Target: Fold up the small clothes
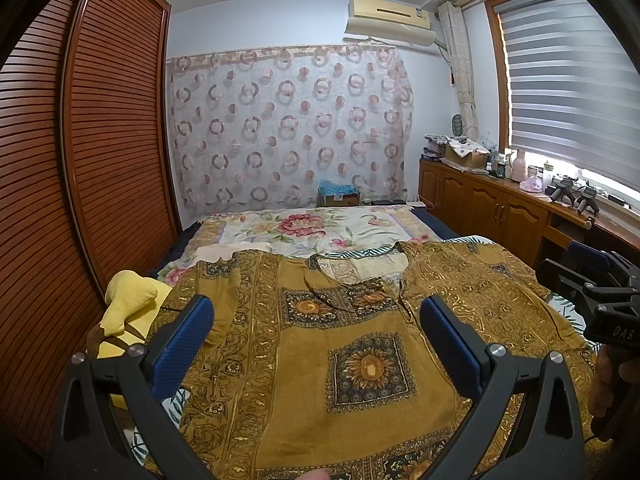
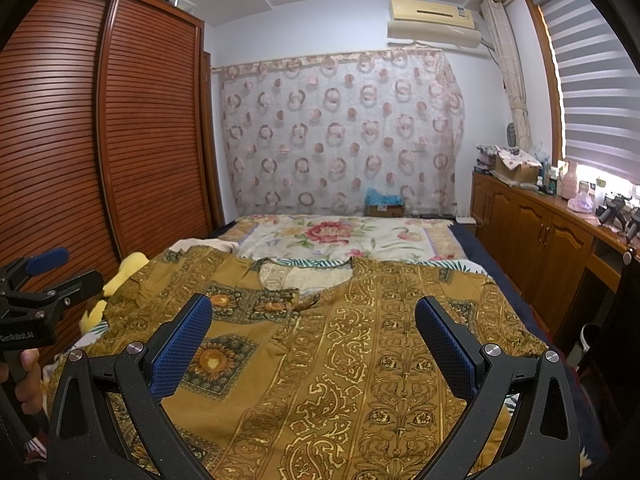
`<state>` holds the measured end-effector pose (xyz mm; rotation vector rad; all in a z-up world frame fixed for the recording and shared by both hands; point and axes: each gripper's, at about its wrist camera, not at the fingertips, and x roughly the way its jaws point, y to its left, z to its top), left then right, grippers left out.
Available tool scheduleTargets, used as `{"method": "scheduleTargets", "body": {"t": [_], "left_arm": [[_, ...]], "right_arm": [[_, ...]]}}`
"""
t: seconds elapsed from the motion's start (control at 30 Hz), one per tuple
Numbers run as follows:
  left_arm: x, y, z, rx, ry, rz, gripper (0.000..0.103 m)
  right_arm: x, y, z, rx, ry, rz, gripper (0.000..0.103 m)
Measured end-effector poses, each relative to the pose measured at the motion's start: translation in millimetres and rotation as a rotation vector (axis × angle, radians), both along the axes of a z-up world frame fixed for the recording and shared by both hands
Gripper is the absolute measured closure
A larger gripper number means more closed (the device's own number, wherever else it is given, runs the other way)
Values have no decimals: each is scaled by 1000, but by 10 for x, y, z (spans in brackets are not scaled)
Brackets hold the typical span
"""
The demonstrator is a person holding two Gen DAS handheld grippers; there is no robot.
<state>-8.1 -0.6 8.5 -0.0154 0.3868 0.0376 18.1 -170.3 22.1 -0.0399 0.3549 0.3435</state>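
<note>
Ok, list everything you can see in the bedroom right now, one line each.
Patterned top: one, mustard gold, spread flat on the bed.
Bedspread: one, cream floral, beyond the top.
Yellow cloth: one, left of the top.
Wardrobe: one, reddish slatted wood, left wall.
Curtain: one, pink circles, far wall.
Air conditioner: one, cream, above the curtain.
Cabinet: one, wooden, cluttered, under the window.
Left gripper: open, blue pads, over the top.
Right gripper: open, blue pads, over the top.
</note>
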Motion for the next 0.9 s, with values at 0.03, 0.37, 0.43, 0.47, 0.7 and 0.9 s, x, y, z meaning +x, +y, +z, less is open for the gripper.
{"method": "scheduleTargets", "body": {"t": [0.03,0.37,0.43,0.47,0.7,0.9], "left_arm": [[-6,2,6,-1,0,-1,0],[141,266,-196,-20,79,4,0],[171,340,-253,-20,97,9,0],[198,395,-290,-22,108,15,0],[270,669,-472,-36,162,39,0],[336,978,-619,-56,205,45,0]], "right_arm": [[0,3,-4,0,0,0,0],[53,36,-45,-9,38,24,0],[80,147,-74,-16,50,32,0],[104,163,-92,-18,58,37,0],[227,270,-275,-36,79,74,0],[359,357,-376,-37,111,100,0]]}}
